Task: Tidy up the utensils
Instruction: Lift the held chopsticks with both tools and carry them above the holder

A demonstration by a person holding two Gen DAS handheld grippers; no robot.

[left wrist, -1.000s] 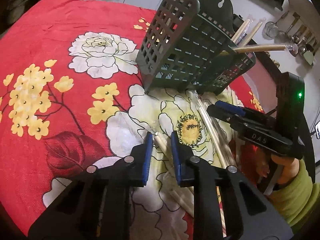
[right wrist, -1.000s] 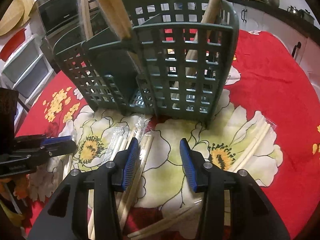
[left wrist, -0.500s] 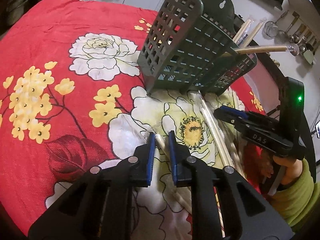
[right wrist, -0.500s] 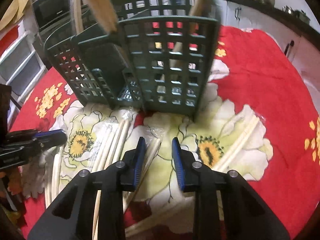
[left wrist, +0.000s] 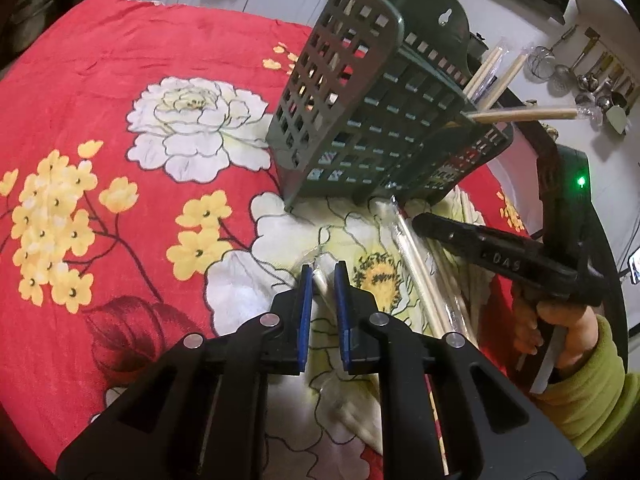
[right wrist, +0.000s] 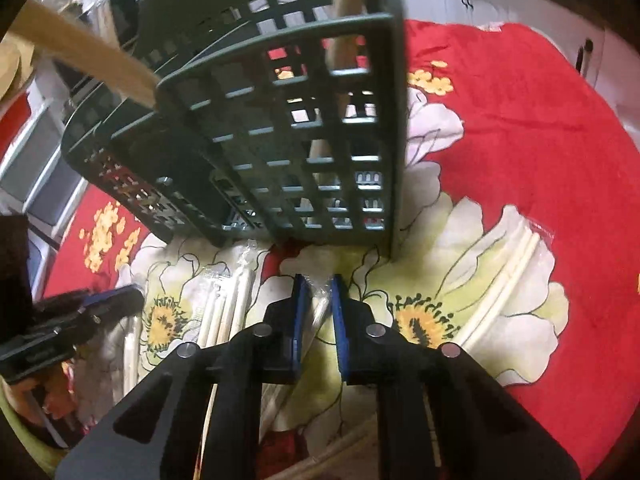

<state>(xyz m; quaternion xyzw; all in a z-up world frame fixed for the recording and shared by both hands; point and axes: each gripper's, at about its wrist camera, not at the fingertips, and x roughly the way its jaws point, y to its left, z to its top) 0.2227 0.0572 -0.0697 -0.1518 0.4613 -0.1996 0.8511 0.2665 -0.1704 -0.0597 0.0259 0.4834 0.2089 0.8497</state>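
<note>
only legible writing: "das" embossed on the black body of the right gripper [left wrist: 430,226], seen from the left wrist view; green led lit on its housing. left gripper [left wrist: 320,280] black plastic with blue pads, clamped on a clear-wrapped pair of pale chopsticks [left wrist: 322,282] lying on the cloth. right gripper likewise pinched on a wrapped chopstick pair [right wrist: 319,300] just in front of the dark green plastic caddy [left wrist: 384,120]. caddy lattice-walled, multi-compartment, keyhole hanger tab on the back, standing on the red floral tablecloth [left wrist: 120,80]. holds wrapped chopsticks [left wrist: 488,76] and a wooden handle [left wrist: 524,114] sticking out of the far compartments. more wrapped chopsticks [left wrist: 416,264] loose on the cloth beside the caddy base, another pair [right wrist: 508,268] off to the side.
</note>
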